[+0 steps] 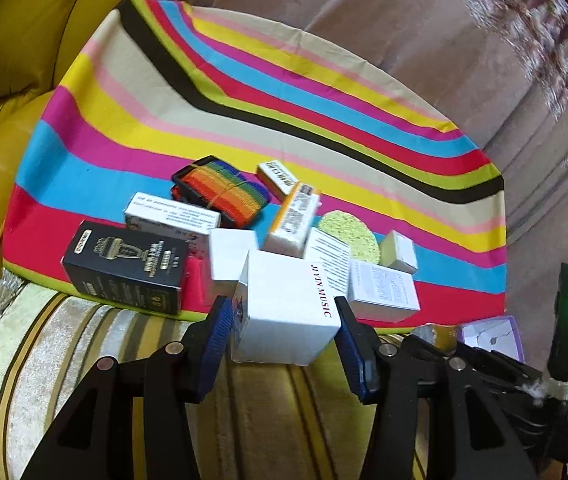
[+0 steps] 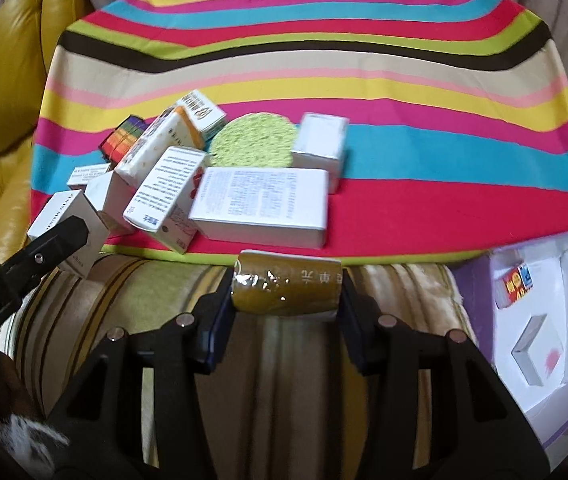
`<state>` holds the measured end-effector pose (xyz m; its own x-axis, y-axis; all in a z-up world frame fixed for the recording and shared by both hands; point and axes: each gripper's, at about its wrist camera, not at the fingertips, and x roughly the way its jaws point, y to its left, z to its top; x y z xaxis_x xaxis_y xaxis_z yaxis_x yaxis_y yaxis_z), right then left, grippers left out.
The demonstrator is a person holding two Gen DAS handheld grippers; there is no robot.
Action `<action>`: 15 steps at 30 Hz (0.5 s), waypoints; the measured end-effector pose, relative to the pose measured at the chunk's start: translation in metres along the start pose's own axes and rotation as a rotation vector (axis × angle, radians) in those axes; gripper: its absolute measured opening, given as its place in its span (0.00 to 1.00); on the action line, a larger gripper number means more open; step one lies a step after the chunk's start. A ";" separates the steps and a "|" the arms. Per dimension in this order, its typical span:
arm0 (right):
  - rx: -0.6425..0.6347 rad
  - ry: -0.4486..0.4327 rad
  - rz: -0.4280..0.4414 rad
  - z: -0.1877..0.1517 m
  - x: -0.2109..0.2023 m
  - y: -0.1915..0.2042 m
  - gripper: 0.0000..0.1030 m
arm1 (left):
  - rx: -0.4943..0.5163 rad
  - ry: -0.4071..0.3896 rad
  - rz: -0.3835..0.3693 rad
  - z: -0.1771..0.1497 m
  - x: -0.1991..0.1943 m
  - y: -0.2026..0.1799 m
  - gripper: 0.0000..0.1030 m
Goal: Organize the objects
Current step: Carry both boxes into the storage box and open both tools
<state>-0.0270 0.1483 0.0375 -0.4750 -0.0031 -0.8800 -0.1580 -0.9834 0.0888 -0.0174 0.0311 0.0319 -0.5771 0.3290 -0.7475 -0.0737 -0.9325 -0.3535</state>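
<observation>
The left tongs squeeze a white cardboard box with red letters on its side, with a blue pad pressed on each side. It is held just over the near edge of the bright striped cloth. The right tongs grip a shiny gold-brown packet wrapped in clear film, above a striped cream cushion. Only the left view shows a black box with a gold picture and a full look at the rainbow-striped strap. Only the right view looks into the open purple box with a white inside; in it lie a small white box and a little red and yellow pack. Both views show a round green sponge among a heap of small white boxes.
</observation>
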 end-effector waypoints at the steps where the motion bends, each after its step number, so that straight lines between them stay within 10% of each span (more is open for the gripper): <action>1: 0.010 -0.008 0.004 -0.001 -0.002 -0.003 0.50 | 0.012 0.000 -0.003 -0.001 0.000 -0.004 0.50; 15: 0.150 -0.070 0.036 -0.018 -0.030 -0.062 0.50 | 0.185 0.039 -0.066 -0.007 0.015 -0.078 0.50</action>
<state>0.0126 0.2060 0.0504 -0.5409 -0.0205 -0.8408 -0.2649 -0.9447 0.1934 -0.0144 0.1097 0.0446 -0.5345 0.3928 -0.7483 -0.2605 -0.9189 -0.2962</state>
